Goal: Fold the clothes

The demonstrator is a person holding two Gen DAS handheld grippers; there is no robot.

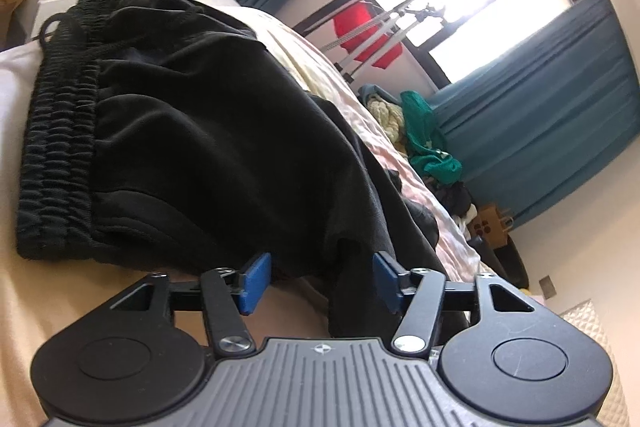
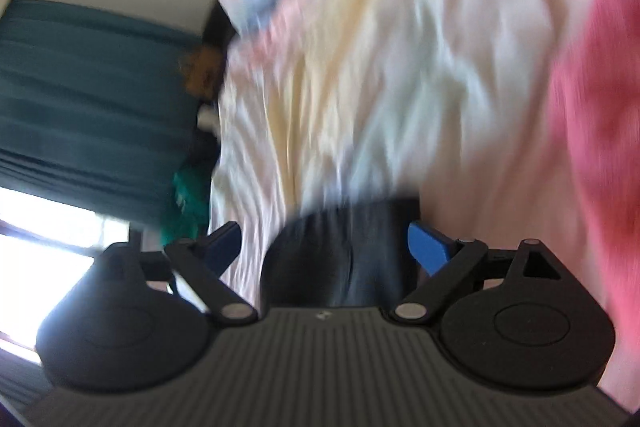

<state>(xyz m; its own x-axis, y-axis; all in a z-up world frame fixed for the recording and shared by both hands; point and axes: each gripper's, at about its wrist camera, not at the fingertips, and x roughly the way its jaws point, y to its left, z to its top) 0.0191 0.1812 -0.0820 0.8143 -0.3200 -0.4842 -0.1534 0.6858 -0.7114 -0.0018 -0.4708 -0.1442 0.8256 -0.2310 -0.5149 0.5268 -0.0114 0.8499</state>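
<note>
Lying folded on the bed, the black knit trousers with a ribbed elastic waistband (image 1: 168,131) rested on the pale striped, crumpled bedsheet (image 1: 320,67), one dark fold trailing down between the left gripper (image 1: 320,277) fingers, which stood well apart and pinched nothing. Right gripper (image 2: 326,247): fingers wide, a dark cloth end between them, not pressed; view blurred. Risk, judged: the hanging fold could snag a blue pad (image 1: 256,277) and drag the stack undone. Edges: the mattress side just beyond the trousers; a pink garment (image 2: 600,107) close alongside the right gripper; a teal curtain (image 1: 540,107) and a clothes heap (image 1: 424,139) well apart, leaving room.
</note>
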